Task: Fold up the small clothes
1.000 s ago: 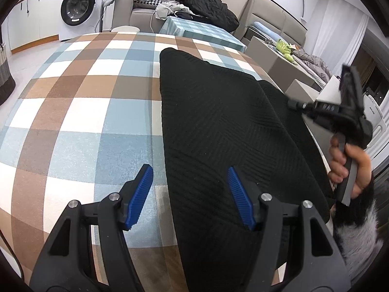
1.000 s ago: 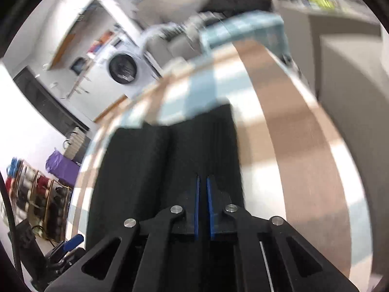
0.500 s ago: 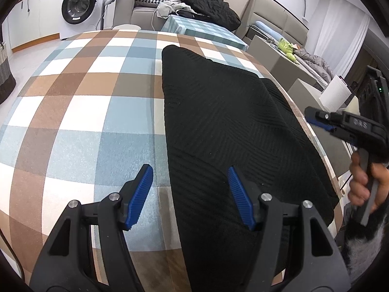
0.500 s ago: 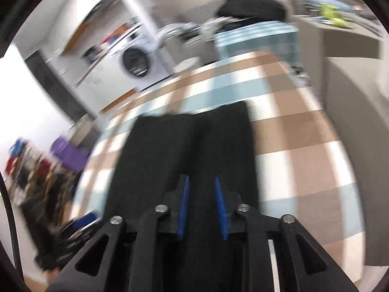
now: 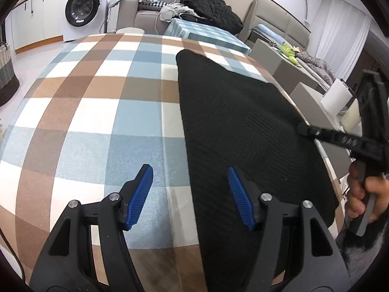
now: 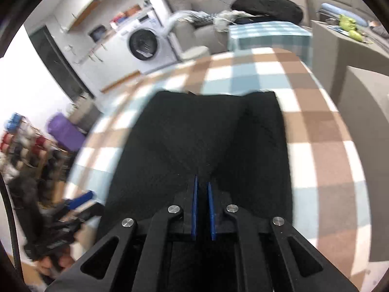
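Note:
A black knit garment (image 5: 231,112) lies lengthwise on the checked tablecloth (image 5: 85,121), with one side folded over itself. My left gripper (image 5: 189,169) hovers open above its near left edge, one finger over the cloth and the other over the garment. A hand (image 5: 364,194) holds my right gripper (image 5: 301,129) at the garment's right edge. In the right wrist view the right gripper (image 6: 201,182) has its jaws closing to a thin gap, and the garment (image 6: 194,131) puckers at the tips, pinched between the pads.
A washing machine (image 5: 82,7), a sofa piled with clothes (image 5: 211,9) and a small checked table (image 5: 206,34) stand beyond the table. A woven basket (image 5: 7,73) sits on the floor at left. A paper roll (image 5: 338,97) stands at right.
The right gripper opened slightly, swung out past the table's right side, then came back down onto the garment's right edge with its jaws nearly together. The left gripper stayed put.

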